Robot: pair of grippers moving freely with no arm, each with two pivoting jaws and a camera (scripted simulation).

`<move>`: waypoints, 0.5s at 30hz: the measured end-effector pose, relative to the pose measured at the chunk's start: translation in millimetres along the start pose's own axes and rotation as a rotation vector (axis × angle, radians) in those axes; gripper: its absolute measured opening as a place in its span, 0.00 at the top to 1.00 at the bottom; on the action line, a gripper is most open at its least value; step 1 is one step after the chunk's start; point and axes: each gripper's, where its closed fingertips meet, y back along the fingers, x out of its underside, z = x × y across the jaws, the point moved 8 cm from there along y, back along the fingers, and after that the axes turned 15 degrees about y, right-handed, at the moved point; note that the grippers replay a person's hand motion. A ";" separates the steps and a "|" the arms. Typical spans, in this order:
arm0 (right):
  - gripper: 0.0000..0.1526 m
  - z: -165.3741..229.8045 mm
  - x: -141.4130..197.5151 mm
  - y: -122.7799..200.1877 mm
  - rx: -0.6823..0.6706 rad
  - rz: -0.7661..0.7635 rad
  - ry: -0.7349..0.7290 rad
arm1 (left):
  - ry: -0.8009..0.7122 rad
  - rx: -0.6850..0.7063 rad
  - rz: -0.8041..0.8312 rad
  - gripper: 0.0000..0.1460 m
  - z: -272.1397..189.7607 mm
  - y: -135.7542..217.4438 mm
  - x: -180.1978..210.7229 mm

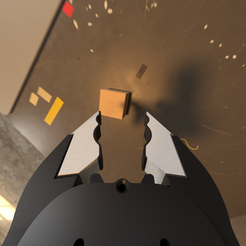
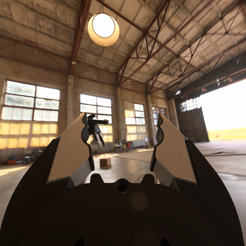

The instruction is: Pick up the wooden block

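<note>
The wooden block (image 1: 113, 103) is a light orange cube resting on the dark scratched tabletop (image 1: 173, 40). My left gripper (image 1: 122, 113) is open and empty above the table, its fingertips just short of the block, the left tip near the block's lower left corner. My right gripper (image 2: 121, 114) is open and empty, held low and level, far from the block (image 2: 105, 161), which shows small between its fingers. The left gripper (image 2: 98, 138) also shows in the right wrist view, hanging tilted above the block.
Yellow tape (image 1: 53, 111), tan tape pieces (image 1: 44, 94) and a red patch (image 1: 68, 9) mark the table left of the block. The table's left edge (image 1: 34, 63) runs diagonally. A thin yellow thread (image 1: 190, 145) lies at the right. A round lamp (image 2: 103, 28) hangs overhead.
</note>
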 end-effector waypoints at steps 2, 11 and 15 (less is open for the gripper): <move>0.32 0.1 7.0 -2.5 -0.025 0.020 -0.084 | -0.007 0.051 0.087 0.49 12.8 -20.8 -4.7; 0.38 -12.8 2.1 5.2 0.043 -0.081 -0.155 | -0.051 0.021 0.392 0.36 34.9 -84.1 -6.4; 0.42 -17.2 -1.0 6.2 0.062 -0.106 -0.197 | -0.112 0.045 0.400 0.36 39.2 -96.6 -3.3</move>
